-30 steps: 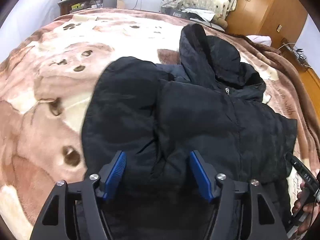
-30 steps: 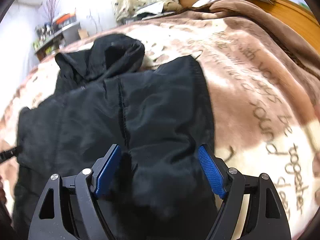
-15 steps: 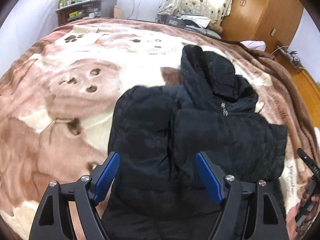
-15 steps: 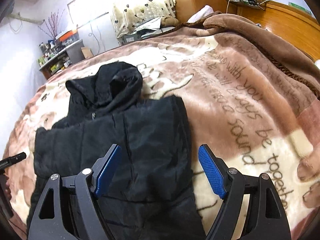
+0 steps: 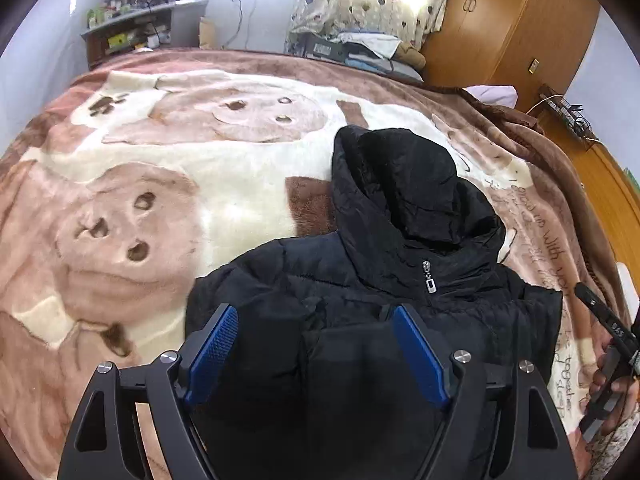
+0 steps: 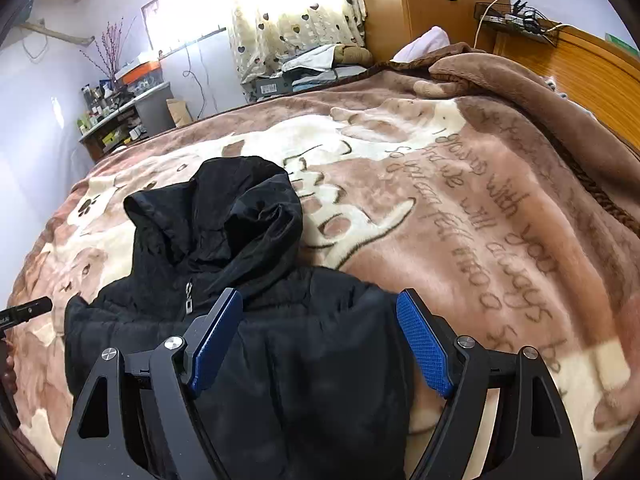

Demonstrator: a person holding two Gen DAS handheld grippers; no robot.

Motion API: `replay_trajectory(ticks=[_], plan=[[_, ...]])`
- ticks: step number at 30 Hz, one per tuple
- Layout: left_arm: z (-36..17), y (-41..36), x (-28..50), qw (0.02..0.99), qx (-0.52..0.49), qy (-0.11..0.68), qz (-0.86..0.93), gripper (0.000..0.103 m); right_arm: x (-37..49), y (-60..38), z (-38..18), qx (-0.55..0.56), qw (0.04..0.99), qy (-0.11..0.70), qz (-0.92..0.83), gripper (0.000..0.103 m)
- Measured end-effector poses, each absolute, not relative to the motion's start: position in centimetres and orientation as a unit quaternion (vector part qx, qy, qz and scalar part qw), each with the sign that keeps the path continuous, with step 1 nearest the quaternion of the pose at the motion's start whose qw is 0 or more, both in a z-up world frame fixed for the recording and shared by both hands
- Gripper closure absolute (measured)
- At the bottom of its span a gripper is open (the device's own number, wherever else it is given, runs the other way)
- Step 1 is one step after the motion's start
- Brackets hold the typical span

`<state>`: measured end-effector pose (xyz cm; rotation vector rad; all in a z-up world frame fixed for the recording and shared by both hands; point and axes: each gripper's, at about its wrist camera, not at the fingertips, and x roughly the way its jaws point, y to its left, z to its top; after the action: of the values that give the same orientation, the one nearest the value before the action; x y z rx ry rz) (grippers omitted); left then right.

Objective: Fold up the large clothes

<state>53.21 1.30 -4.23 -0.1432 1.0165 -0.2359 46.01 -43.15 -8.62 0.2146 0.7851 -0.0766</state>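
Black hooded puffer jacket (image 5: 384, 280) lies on the bed, lower centre of both wrist views. Hood (image 5: 404, 184) points to the upper part of the frame, opening crumpled. Zipper pull (image 5: 429, 278) sits at the collar, zip closed up to there. Sleeves appear folded in across the front: in the left wrist view a dark panel overlaps the chest in the lower centre. Outline is roughly rectangular below the hood.

Handling, judged: padded shell, soft and bulky, light for its size. Fabric looks smooth and likely slippery; padding will spring back, so folds may not stay flat without pressing. Best holds are probably the hem corners or the shoulder seams, where layers bunch enough for the pads to bite. A pinch on a single outer layer would likely slide off.

Left gripper (image 5: 316, 354): jaws wide, blue pads apart, nothing between them; it hangs above the jacket's lower left part. Right gripper (image 6: 320, 344): jaws wide, empty, above the jacket's right shoulder area. The person's hand (image 5: 612, 384) on the other tool shows at the right edge of the left wrist view.

Underlay: brown and cream plush blanket (image 6: 460, 208) with cartoon bears and script, soft, so the jacket will sink slightly.

Beyond: heart-print curtain (image 6: 296, 8) top centre, wooden wardrobe (image 5: 500, 24) upper right, cluttered shelf (image 5: 140, 28) upper left.

Next step, judged: fold the hood down, or the hem up.
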Motion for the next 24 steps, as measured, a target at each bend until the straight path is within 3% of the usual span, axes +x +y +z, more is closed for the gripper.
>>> replay_trajectory(ticks=[10, 23, 24], plan=[[-5.4, -2.0, 60.9, 0.848, -0.113, 0.498, -0.141, 0.021, 53.5, -42.5, -9.2, 0.115, 0.916, 0.383, -0.025, 0.023], [-11.2, -5.0, 72.1, 0.828, -0.175, 0.522, -0.110, 0.018, 64.0, -42.4, -14.8, 0.160, 0.884, 0.438, -0.026, 0.023], [-11.5, -5.4, 72.3, 0.827, -0.172, 0.523, -0.112, 0.021, 64.4, -42.1, -15.0, 0.151, 0.884, 0.441, -0.028, 0.028]])
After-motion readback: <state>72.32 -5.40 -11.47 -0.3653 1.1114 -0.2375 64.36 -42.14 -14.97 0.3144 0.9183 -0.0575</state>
